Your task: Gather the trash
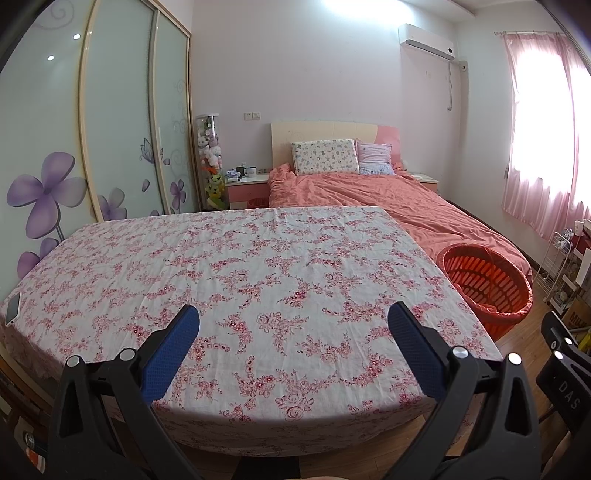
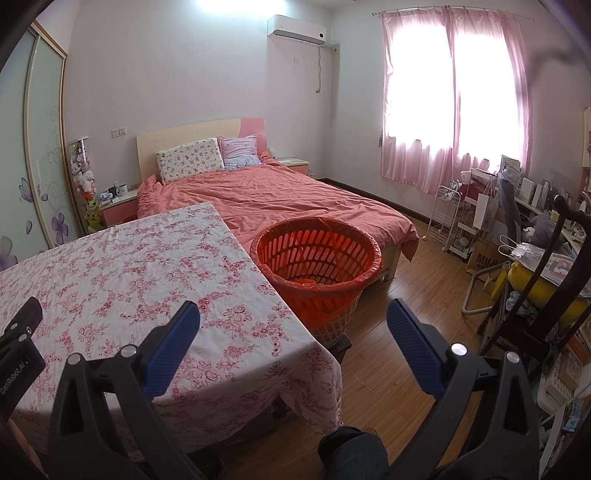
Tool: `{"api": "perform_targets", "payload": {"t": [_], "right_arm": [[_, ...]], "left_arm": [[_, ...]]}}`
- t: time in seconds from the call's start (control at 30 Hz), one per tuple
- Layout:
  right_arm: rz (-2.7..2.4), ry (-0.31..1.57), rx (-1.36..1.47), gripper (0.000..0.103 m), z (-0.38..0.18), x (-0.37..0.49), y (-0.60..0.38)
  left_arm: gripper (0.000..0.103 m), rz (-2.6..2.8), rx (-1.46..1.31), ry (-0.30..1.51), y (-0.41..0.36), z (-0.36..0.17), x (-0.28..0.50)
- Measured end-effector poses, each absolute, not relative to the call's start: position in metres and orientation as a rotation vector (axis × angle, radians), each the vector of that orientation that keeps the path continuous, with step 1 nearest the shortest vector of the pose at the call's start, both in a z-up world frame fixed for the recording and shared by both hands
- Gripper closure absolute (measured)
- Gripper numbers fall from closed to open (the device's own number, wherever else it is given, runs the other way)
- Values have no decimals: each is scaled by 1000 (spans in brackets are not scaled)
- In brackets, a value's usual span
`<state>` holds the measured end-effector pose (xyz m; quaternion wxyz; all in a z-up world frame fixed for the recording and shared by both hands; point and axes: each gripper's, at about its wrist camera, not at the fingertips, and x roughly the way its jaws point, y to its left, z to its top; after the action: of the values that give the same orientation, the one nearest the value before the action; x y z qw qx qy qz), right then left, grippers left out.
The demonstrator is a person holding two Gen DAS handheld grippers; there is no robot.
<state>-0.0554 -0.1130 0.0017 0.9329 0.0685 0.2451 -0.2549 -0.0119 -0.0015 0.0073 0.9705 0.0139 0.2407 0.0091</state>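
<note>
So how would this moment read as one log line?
left gripper: open, empty | right gripper: open, empty | floral table: no trash seen | orange basket: beside table

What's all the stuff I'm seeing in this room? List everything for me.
table: one, pink floral cloth, nearest.
phone: one, white, table's left edge.
basket: one, orange, lined, on floor right of table.
bed: one, salmon cover, behind table.
pillows: two, at headboard.
wardrobe: one, purple flowers, left wall.
air conditioner: one, white, high on wall.
curtains: pink, at window.
left gripper: blue pads, open, over table.
right gripper: blue pads, open, near basket.
</note>
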Motion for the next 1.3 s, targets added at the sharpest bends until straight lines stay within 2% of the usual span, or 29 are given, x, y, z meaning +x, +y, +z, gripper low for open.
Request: {"api": "perform_targets", "payload": {"t": [1.3], "right_arm": [[-521,501,141,4,2,-56,-113]], "left_arm": [[2,16,27,501,-3,5,-11]]}}
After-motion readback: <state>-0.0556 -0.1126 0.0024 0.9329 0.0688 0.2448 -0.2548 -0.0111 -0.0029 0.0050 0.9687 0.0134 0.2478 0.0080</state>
